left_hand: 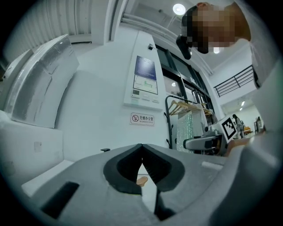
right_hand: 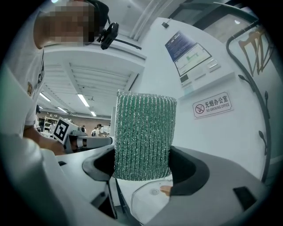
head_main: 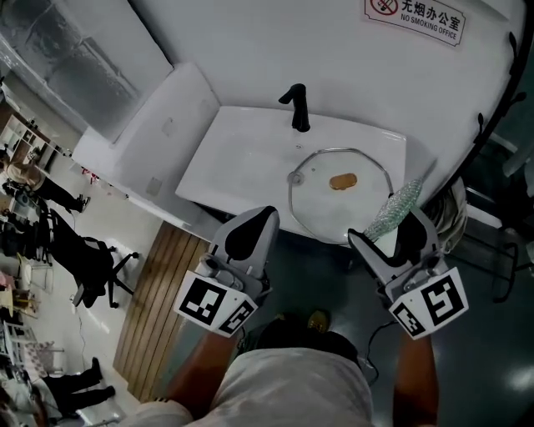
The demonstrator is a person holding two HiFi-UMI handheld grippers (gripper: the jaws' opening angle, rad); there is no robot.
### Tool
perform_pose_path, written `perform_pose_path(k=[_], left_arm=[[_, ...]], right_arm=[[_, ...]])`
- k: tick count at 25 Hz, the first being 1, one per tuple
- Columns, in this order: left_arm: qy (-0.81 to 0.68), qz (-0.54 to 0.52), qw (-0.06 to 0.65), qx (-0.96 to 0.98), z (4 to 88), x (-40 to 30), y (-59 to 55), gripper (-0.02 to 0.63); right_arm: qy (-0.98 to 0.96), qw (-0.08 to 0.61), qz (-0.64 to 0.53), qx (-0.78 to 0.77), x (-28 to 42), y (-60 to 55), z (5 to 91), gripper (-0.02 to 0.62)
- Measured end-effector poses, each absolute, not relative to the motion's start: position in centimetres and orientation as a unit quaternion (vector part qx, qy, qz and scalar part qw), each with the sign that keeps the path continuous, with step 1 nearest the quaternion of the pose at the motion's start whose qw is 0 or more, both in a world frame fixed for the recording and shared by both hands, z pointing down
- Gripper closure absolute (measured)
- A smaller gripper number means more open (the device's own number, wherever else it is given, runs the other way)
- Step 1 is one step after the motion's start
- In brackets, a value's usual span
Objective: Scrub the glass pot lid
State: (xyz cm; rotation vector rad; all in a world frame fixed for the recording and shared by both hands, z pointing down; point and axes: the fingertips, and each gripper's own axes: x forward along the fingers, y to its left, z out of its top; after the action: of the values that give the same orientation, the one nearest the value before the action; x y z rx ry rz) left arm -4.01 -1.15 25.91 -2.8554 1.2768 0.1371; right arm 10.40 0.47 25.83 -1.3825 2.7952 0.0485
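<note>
Head view showed both tools held level side by side over the near edge of a white wash basin (head_main: 242, 158). The left tool (head_main: 265, 215) had its grey, rounded jaws with dark inner pads pressed together at the tips with nothing between them; the left gripper view gave the same, the pads meeting in a point (left_hand: 142, 148). The right tool (head_main: 385, 232) was clamped on a green mesh scourer (head_main: 395, 207), a ribbed, glittery, roughly rectangular pad that stood up between the jaws and past their tips (right_hand: 143, 132).

The glass pot lid (head_main: 334, 213) lay flat in the basin just ahead of the tools, nearer the right one: round, clear, with a thin metal rim and a small knob (head_main: 295, 178). A small orange-brown lump (head_main: 343, 181) sat at its middle. Whether the scourer touched the lid's rim could not be told.

Beyond the lid, straight ahead of the left tool, stood a matte black faucet (head_main: 296, 108). A no-smoking sign (head_main: 415, 17) hung on the white wall beyond the right tool, and a black coat rack (head_main: 492, 125) curved up on that tool's outer side.
</note>
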Motion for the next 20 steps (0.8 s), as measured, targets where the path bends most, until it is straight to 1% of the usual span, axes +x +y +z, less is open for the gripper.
perform_pose_path(k=[8,20], left_arm=[[0.409,0.039,-0.001,-0.912,26.8,-3.9,-3.7,0.591],[0.391,0.028,-0.01,-0.92,28.4,-4.7,-9.1,0.591]], right_arm=[[0.896,0.003,0.018,-0.443,10.1,-1.9,25.6,0.247],[0.887,-0.034,0.023,-0.46,8.8,-7.7,26.4,0.247]])
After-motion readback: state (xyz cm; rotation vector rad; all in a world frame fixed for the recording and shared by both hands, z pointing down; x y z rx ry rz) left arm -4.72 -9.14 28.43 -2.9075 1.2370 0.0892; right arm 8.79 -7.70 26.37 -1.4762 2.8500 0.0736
